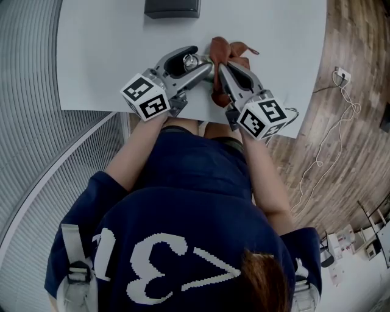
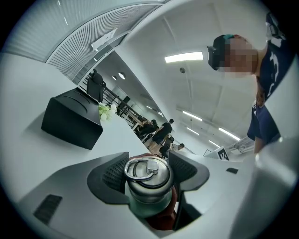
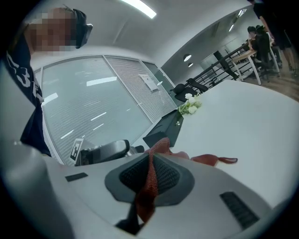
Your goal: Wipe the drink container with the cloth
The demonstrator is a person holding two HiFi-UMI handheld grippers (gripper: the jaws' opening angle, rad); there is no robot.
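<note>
A steel drink container [image 2: 148, 184] with a ring-handled lid sits clamped between the pads of my left gripper [image 2: 148, 173]; from the head view its lid [image 1: 190, 60] shows between the grey jaws of that left gripper [image 1: 194, 60]. My right gripper [image 3: 150, 173] is shut on a rust-red cloth [image 3: 148, 186], which hangs through the jaws. In the head view the cloth [image 1: 224, 52] bunches on the white table [image 1: 109, 55] right beside the container, with the right gripper [image 1: 221, 68] angled toward it. Red cloth also shows below the container [image 2: 164, 219].
A black box [image 1: 172, 8] stands at the table's far edge, seen too in the left gripper view as a black box [image 2: 71, 120] and beside a small plant [image 3: 190, 105]. The table's near edge lies against the person's body. A cable [image 1: 332, 131] trails on the wooden floor.
</note>
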